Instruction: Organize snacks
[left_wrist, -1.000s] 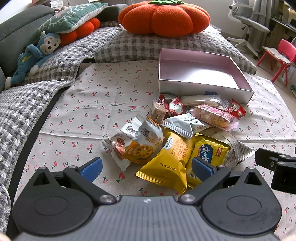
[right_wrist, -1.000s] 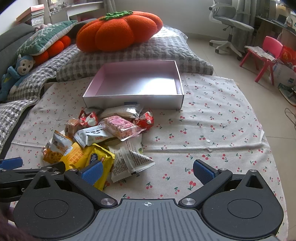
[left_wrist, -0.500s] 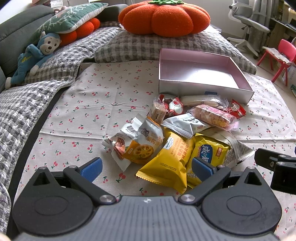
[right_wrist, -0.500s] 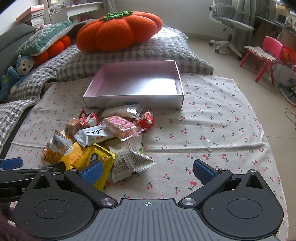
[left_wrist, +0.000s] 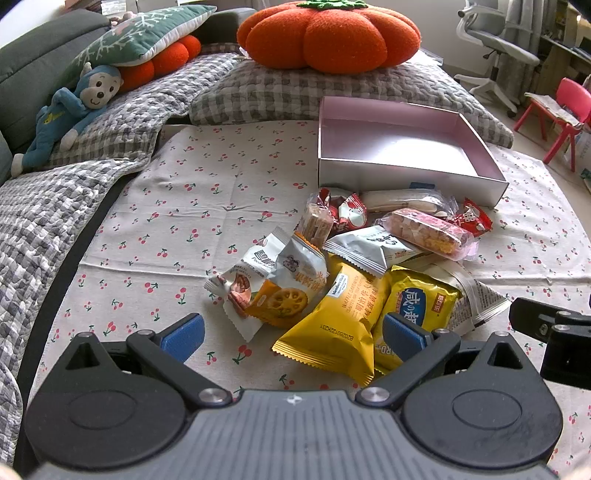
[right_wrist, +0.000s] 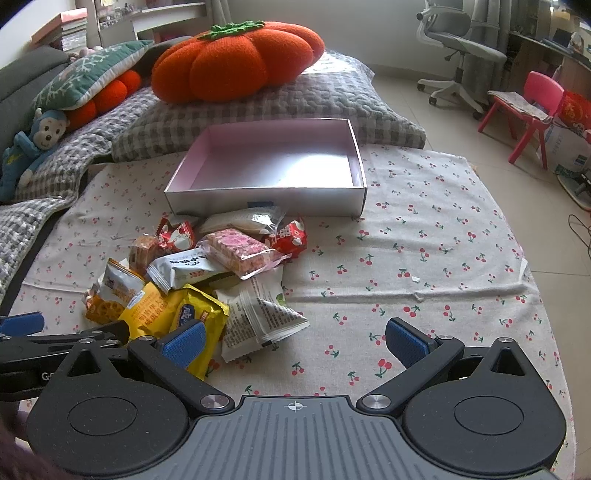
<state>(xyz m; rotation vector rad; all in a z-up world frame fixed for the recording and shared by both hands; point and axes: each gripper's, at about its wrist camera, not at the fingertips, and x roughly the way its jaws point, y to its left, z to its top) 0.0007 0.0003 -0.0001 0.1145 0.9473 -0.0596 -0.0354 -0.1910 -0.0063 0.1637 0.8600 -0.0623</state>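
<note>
Both tongs, left (left_wrist: 291, 334) and right (right_wrist: 295, 341), hang wide open and empty short of the snacks (left_wrist: 354, 266) heaped at the box's (left_wrist: 399, 173) six o'clock, so picking looks unstarted; next, I judge, closing on the nearest yellow pack (left_wrist: 332, 325).

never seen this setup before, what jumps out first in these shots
The big orange pumpkin cushion on the grey checked pillow at the back catches the eye first. In front of it, an empty pink-lined box sits on the cherry-print cloth, with a jumble of snack packets heaped just before its near wall. Both the left gripper and right gripper hang open and hold nothing.
</note>
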